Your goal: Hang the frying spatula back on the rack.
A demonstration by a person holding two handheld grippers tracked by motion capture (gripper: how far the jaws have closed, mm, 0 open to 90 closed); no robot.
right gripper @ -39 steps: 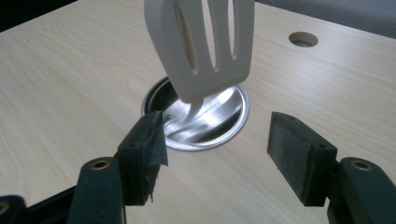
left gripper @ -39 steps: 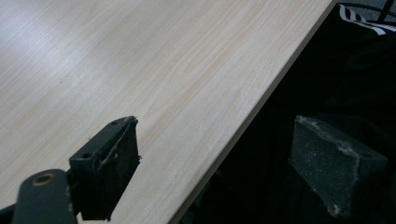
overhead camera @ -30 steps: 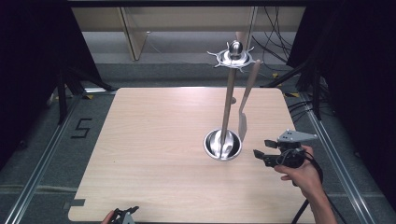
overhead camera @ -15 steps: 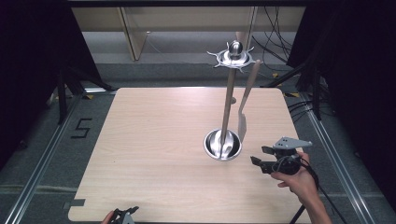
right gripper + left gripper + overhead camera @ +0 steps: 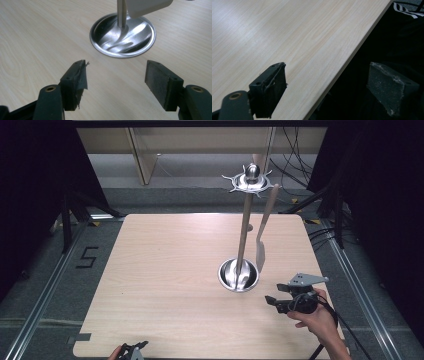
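Your wooden table (image 5: 165,270) takes up most of the high view, pale and bare across its left half. Right of its middle stands the utensil stand (image 5: 243,227): a round steel base (image 5: 239,275) on the tabletop, an upright pole, and a spiked hanger ring (image 5: 248,182) at the top. A spatula (image 5: 263,227) hangs from the ring on the right side, its pale blade just above and beside the base. Your right gripper (image 5: 272,301) sits near the right edge of the table, just on the near side of the base, its jaws spread wide and holding nothing. Your left gripper (image 5: 136,350) is at the near edge, left of centre, jaws likewise spread, one over the wood and one past the table's edge.
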